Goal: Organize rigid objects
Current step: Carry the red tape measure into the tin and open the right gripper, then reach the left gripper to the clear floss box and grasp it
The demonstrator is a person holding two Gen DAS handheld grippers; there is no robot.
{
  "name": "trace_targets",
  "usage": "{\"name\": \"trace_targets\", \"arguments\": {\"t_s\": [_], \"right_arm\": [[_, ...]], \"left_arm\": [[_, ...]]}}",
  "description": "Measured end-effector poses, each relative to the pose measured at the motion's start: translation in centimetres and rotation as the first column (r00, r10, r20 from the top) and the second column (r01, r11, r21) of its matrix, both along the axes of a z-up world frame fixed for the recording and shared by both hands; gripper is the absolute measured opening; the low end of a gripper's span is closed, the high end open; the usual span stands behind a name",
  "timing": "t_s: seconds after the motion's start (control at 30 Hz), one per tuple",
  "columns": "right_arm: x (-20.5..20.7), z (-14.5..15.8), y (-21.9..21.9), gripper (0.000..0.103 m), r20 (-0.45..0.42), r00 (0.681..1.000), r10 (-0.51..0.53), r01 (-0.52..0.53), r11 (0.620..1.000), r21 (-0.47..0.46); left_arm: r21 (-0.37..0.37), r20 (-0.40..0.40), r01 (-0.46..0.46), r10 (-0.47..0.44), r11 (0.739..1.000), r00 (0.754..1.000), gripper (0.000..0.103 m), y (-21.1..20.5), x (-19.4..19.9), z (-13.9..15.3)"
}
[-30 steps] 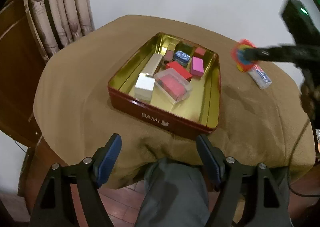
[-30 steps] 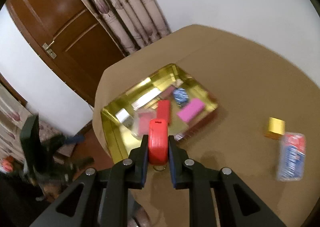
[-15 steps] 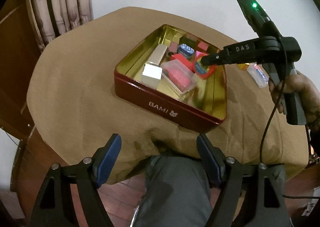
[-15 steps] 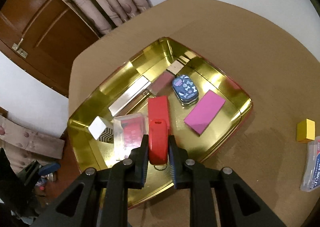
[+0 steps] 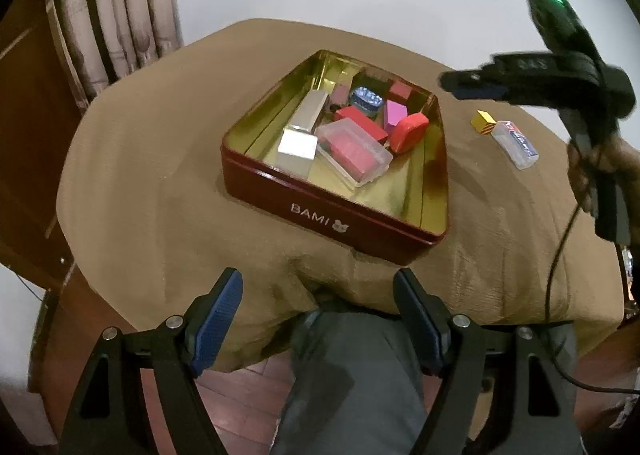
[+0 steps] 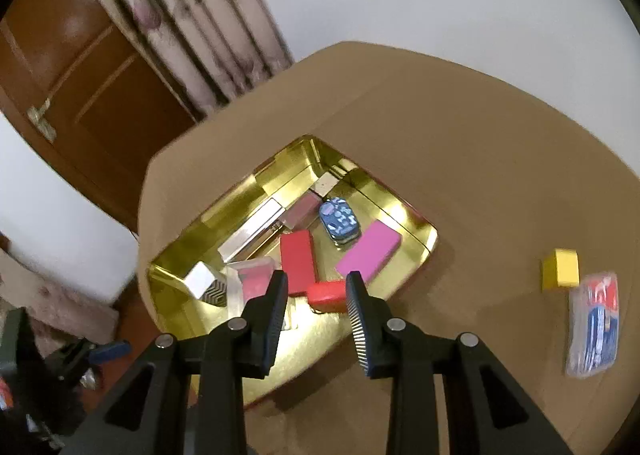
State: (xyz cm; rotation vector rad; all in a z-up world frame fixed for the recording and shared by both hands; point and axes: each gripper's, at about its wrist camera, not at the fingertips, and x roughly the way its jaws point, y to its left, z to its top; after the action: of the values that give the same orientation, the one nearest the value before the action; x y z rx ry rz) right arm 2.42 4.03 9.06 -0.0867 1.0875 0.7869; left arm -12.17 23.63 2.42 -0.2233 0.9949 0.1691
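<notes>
The round counter with the brown cloth carried a big red metal tin with a shiny gold inside. Most of the hard little things were already in the tin, so the job looked mostly done.

In the tin lay a long silver box, a clear plastic case with a pink thing inside, a flat pink block, a long red box, a small oval blue tin with dots and a rounded red case. The rounded red case was at the right side of the tin, near the wall. It leaned up on the things beside it, tilted, not flat. Its long side ran from near-left to far-right, and its high end pointed to the far right.

Two things were left out on the cloth, to the right of the tin: a clear plastic pack with red and blue print and a small yellow cube. They lay just beside each other. I think these two must go in next.

The right gripper hung over the near-right part of the tin. Its fingers were apart and held nothing. The left gripper was at the near edge of the counter. Its fingers were wide apart and held nothing too.
</notes>
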Motion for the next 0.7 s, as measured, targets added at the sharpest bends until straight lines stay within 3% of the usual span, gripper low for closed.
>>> {"name": "trace_targets", "arguments": {"t_s": [0.2,0.3,0.53,0.7], "right_arm": [[0.0,-0.4,-7.8,0.031,-0.028,0.989,-0.147,0.148,0.987,0.068],[-0.8,-0.8,-12.8,0.031,0.010,0.965,-0.263,0.262,0.963,0.067],[-1.4,-4.4,-24.3,0.031,0.155,0.861,-0.484,0.503,0.854,-0.131],[-1.8,-6.5,-27.9,0.032,0.265,0.821,-0.506,0.562,0.798,-0.216]], "left_arm": [[0.022,0.009,0.026,-0.026,0.999,1.000,0.074,-1.0,0.0,0.9],[0.026,0.017,0.060,-0.060,0.998,0.998,0.074,-1.8,0.3,1.8],[0.009,0.051,0.208,-0.208,0.978,0.977,0.076,-6.4,3.8,3.9],[-0.006,0.045,0.285,-0.285,0.958,0.958,0.076,-10.6,7.0,4.2]]}}
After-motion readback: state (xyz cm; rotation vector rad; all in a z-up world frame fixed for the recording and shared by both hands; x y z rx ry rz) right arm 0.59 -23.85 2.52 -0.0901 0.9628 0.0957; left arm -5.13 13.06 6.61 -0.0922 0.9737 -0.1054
